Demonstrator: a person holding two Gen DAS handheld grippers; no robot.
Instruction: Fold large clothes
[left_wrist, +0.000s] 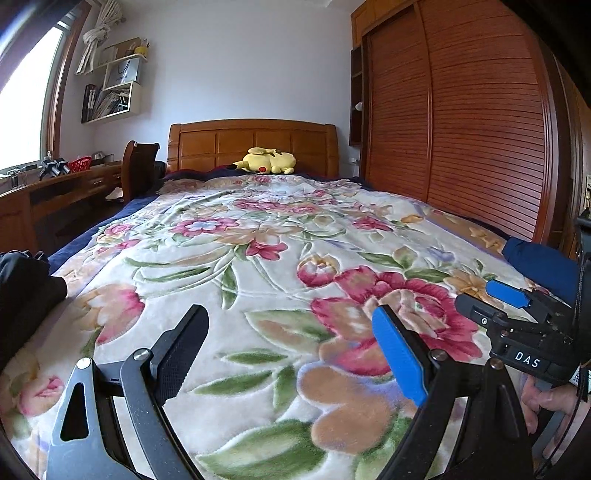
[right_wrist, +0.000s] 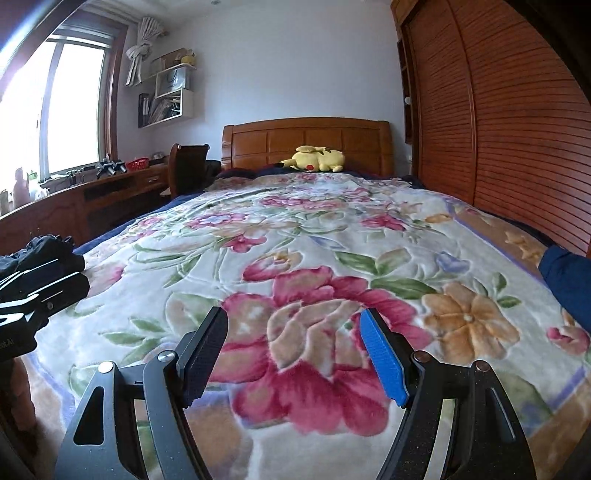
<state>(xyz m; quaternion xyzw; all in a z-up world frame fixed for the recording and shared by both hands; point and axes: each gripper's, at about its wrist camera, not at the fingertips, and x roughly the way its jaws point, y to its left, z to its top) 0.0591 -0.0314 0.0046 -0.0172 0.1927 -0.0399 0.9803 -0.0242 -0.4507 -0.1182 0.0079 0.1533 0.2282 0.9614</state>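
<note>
A floral blanket (left_wrist: 280, 258) covers the bed and fills both views. A black garment (left_wrist: 26, 291) lies bunched at the bed's left edge, and it shows again as the black garment (right_wrist: 48, 243) in the right wrist view. A dark blue garment (left_wrist: 543, 262) lies at the right edge, seen also as the blue garment (right_wrist: 565, 284). My left gripper (left_wrist: 290, 312) hovers low over the blanket, open, with nothing between its fingers. My right gripper (right_wrist: 293, 315) is open too, over a big pink flower, holding nothing. The right gripper (left_wrist: 491, 301) also shows at the right of the left wrist view, held by a hand (left_wrist: 546, 398).
A yellow plush toy (left_wrist: 267, 161) lies by the wooden headboard (left_wrist: 255, 142). A slatted wooden wardrobe (left_wrist: 461, 129) runs along the right side. On the left stand a desk (right_wrist: 110, 192), a chair (right_wrist: 186, 166), wall shelves (right_wrist: 166, 96) and a window (right_wrist: 70, 107).
</note>
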